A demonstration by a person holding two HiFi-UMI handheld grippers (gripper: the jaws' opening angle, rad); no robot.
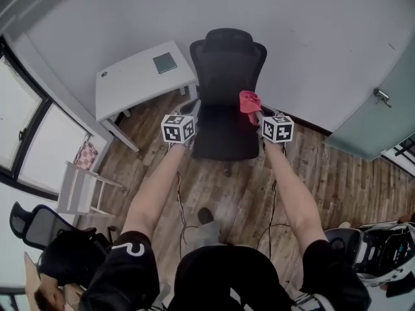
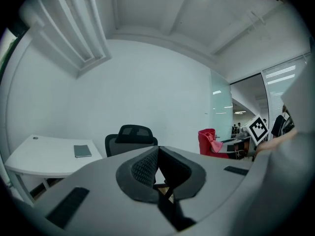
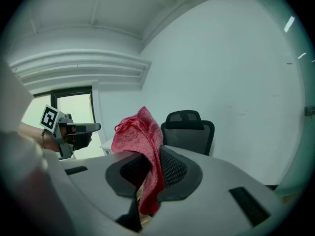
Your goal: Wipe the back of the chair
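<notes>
A black mesh office chair [image 1: 226, 76] stands against the white wall, facing me; its backrest [image 2: 130, 140] and headrest [image 3: 183, 117] show in both gripper views. My right gripper [image 1: 256, 112] is shut on a red cloth [image 1: 249, 101], which sticks up between its jaws [image 3: 141, 136] over the seat's right side. My left gripper [image 1: 188, 109] hovers by the seat's left edge, shut with nothing in it [image 2: 157, 168]. Neither gripper touches the backrest.
A white desk [image 1: 139, 76] with a grey notebook [image 1: 165, 62] stands left of the chair. A white rack [image 1: 81, 190] and another black chair [image 1: 39, 225] sit at the left. A glass door [image 1: 379, 118] is at the right. Cables [image 1: 183, 216] trail on the wood floor.
</notes>
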